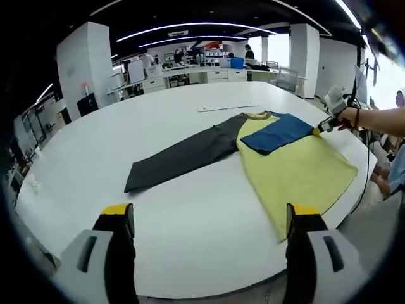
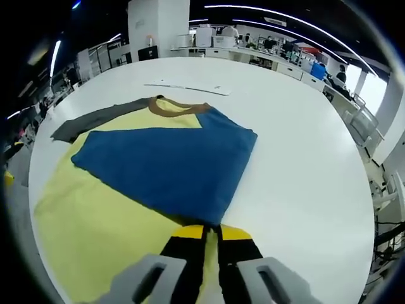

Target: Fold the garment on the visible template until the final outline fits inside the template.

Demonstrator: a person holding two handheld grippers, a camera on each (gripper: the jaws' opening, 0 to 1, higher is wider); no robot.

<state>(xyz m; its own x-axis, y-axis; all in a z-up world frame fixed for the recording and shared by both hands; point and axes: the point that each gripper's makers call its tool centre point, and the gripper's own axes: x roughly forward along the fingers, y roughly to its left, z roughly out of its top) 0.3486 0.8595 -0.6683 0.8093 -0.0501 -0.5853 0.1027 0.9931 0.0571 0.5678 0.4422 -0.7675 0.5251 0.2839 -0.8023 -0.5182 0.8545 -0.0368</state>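
A shirt with a yellow body (image 1: 297,171) lies flat on the white table (image 1: 190,215). Its dark grey sleeve (image 1: 183,155) stretches out to the left. Its blue sleeve (image 2: 164,164) is folded across the yellow chest, below the brown collar (image 2: 177,106). My right gripper (image 2: 212,229) is shut on the cuff end of the blue sleeve, low over the yellow cloth. In the left gripper view the right gripper (image 1: 316,131) is held by a hand at the shirt's right side. My left gripper (image 1: 210,212) hangs open over bare table, short of the shirt's hem.
A thin white strip (image 1: 228,107) lies on the table beyond the collar. The table's curved edge (image 1: 354,196) runs close to the shirt's right side. Office desks (image 1: 190,73) and pillars stand far behind. A person's forearm (image 1: 383,120) reaches in from the right.
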